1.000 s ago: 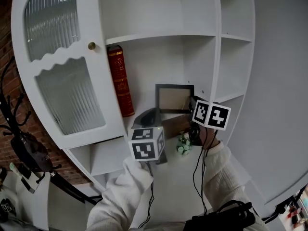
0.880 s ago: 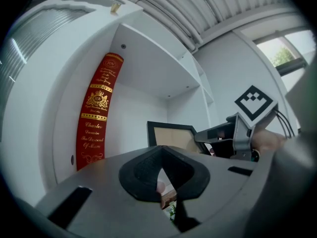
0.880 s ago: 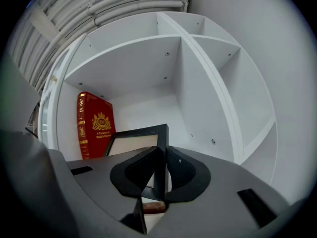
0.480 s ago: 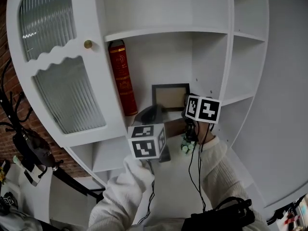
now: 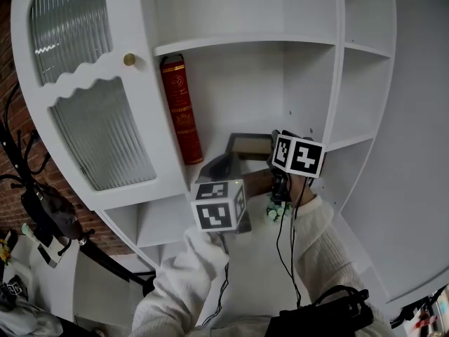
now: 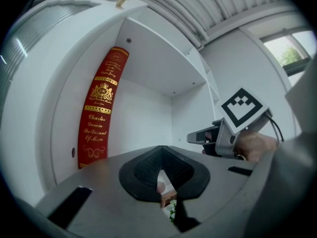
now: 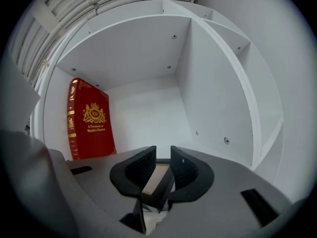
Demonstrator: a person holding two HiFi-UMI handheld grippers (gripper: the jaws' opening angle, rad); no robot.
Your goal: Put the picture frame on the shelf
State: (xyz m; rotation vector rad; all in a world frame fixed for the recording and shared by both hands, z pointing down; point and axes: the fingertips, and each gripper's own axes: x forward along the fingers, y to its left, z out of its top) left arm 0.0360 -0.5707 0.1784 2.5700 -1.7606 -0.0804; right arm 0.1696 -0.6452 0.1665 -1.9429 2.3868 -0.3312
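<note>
white shelf (image 5: 242, 43) fills my head view, its boards and uprights cutting it into open compartments. my right gripper (image 7: 159, 176) is clamped on the frame (image 7: 156, 182). in the right gripper view the frame's dark rim and tan inside slant between the two pads. from above, the frame (image 5: 250, 144) is tipped back, low in the middle compartment and towards its right upright. i cannot tell whether its bottom edge touches the board.

a red book (image 5: 180, 111) stands upright against the compartment's left wall, well apart from the frame. open room runs from the book across to the right upright. the board overhead sits well above the frame's top edge.

my left gripper (image 5: 219, 167) has its jaws together with nothing between them. it is held low by the compartment's front edge, left of the right gripper and apart from it. in the left gripper view the right gripper's marker cube shows off to the right, and the book's spine rises on the left.

a ribbed glass door (image 5: 98, 139) stands swung open on the left. its brass knob (image 5: 129, 60) is near the book's top corner. a small bunch of pale flowers (image 5: 273, 213) shows just below the right gripper.
</note>
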